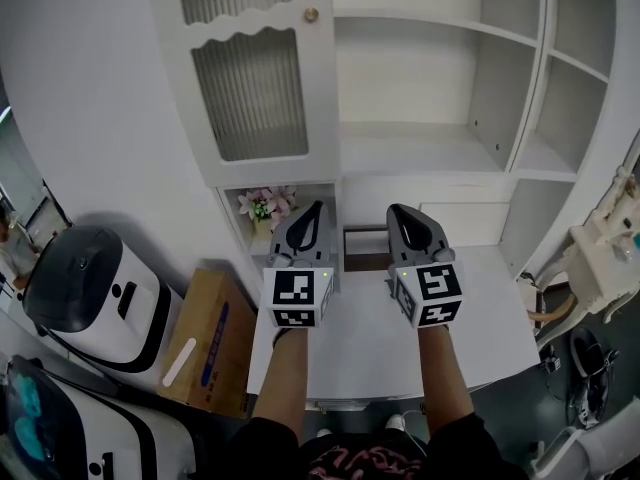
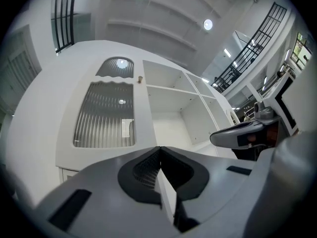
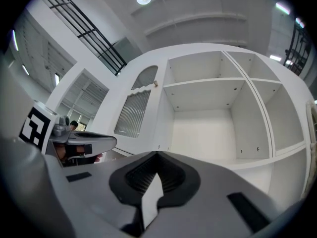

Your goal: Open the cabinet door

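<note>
a tall white cabinet [image 1: 440, 148] with open shelves is seen ahead of both claws, and a white counter [image 1: 370, 348] is spread beneath them. the cabinet door [image 1: 255, 88], above and left of the left gripper [image 1: 314, 210], is stood upright with its long axis vertical, its ribbed glass faced toward the claws and its small knob [image 1: 311, 14] set on the right edge near the top. the left gripper and the right gripper [image 1: 402, 213] are held side by side, jaws pressed together on nothing.

door: your cabinet door [image 1: 262, 78], white frame, ribbed glass, wavy trim
knob: small brass knob [image 1: 311, 14], upper right corner
state: looks shut, left side of the cabinet [image 1: 490, 78]
</note>
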A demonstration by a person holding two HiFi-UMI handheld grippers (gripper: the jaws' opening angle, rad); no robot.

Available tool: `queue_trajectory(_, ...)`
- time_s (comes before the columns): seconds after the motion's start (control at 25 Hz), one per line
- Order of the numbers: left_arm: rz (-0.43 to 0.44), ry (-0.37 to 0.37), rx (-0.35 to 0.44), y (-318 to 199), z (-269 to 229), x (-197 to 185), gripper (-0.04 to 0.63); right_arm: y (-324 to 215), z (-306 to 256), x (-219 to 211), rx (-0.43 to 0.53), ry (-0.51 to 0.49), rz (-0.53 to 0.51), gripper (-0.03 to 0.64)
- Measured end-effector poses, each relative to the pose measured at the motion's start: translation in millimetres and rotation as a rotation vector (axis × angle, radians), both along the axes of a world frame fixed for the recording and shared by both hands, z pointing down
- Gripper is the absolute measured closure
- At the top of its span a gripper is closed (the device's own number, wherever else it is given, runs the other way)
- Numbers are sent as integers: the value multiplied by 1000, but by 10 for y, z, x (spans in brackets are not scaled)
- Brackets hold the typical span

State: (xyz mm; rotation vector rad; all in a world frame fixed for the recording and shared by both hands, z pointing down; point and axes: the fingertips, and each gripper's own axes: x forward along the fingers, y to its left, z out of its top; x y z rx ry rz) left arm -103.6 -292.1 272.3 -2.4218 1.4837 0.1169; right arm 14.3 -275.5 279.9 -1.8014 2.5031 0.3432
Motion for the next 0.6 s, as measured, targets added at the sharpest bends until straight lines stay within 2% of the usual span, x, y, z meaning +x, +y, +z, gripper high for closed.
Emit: queue_trajectory(0.6,-150,0,21,-265,-97,449,580,-430,-51,559,23,11,-124,603)
